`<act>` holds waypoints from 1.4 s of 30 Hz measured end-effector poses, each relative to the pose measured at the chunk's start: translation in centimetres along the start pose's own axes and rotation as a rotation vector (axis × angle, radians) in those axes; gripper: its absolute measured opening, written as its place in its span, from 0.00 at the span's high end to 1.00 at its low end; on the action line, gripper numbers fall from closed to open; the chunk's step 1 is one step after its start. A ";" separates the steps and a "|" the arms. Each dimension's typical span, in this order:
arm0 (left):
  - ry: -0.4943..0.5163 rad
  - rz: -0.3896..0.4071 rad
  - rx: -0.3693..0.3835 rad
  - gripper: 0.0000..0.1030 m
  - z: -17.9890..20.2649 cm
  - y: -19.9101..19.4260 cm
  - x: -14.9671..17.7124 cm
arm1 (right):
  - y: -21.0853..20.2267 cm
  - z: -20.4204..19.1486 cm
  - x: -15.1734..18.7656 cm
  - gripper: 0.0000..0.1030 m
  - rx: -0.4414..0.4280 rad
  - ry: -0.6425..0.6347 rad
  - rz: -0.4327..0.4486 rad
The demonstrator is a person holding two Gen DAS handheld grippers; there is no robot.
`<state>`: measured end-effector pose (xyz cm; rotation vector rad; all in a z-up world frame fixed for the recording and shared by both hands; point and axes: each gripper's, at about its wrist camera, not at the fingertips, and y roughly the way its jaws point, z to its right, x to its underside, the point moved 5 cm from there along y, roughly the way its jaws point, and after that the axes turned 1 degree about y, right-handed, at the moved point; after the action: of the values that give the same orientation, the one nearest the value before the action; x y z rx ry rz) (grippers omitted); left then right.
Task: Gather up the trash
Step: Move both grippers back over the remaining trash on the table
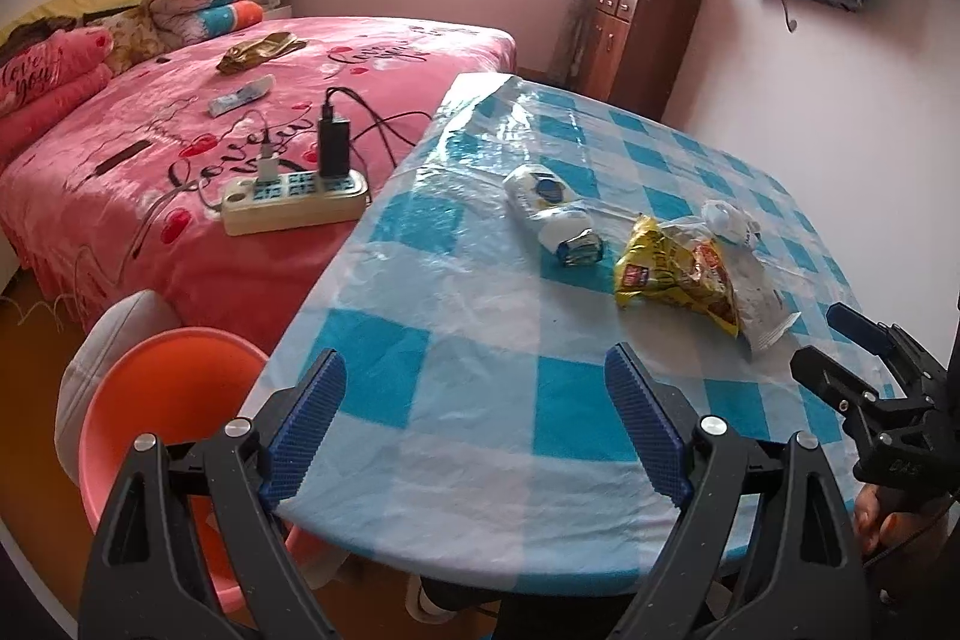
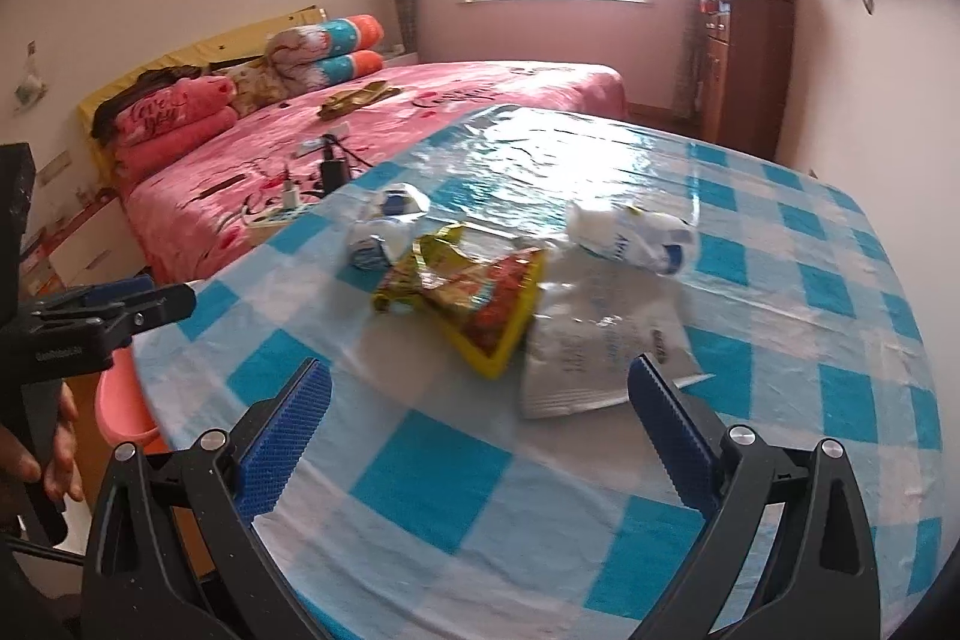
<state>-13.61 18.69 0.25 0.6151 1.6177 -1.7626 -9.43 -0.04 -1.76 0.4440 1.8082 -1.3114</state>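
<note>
We are looking across a bedroom: a bed (image 1: 252, 100) under a pink spread is filling the left, and a table (image 1: 480, 400) draped in a blue-and-white checked plastic cloth is sitting just beside it, nearer to us. An orange plastic stool (image 1: 162, 400) is tucked at the table's left edge. A beige power strip (image 1: 294, 202) with chargers plugged in is lying on the bed near the table. The trash is clustering toward the far middle of the tabletop — a yellow snack wrapper (image 1: 672, 274) overlapping a clear, silvery packet (image 2: 588, 358), a crushed white-and-blue carton (image 1: 552, 214) to its left, and a crumpled white wrapper (image 2: 630, 232) just behind it. We are holding the left gripper (image 1: 474, 424) over the near edge of the table, its blue-padded jaws standing wide apart with nothing between them. The right gripper (image 2: 480, 436) is hovering just short of the silvery packet, jaws likewise spread wide and empty — its right pad seems to overlap the packet's corner, though we cannot tell whether it is touching.
</note>
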 end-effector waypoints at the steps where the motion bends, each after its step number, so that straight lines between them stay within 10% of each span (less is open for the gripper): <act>1: 0.003 -0.006 -0.002 0.14 0.3 0.2 -0.2 | 0.1 0.4 0.1 0.05 0.007 0.008 -0.005; 18: 0.128 -0.049 -0.053 0.14 5.5 4.5 -4.1 | 0.3 8.6 0.2 0.05 0.071 0.187 -0.049; 42: 0.128 -0.184 -0.059 0.14 5.8 12.4 -6.5 | 4.6 13.3 -5.3 0.05 -0.058 0.396 -0.064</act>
<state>0.37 13.73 -2.70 0.5771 1.8587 -1.8298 2.39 -9.25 -1.68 0.6540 2.1954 -1.2746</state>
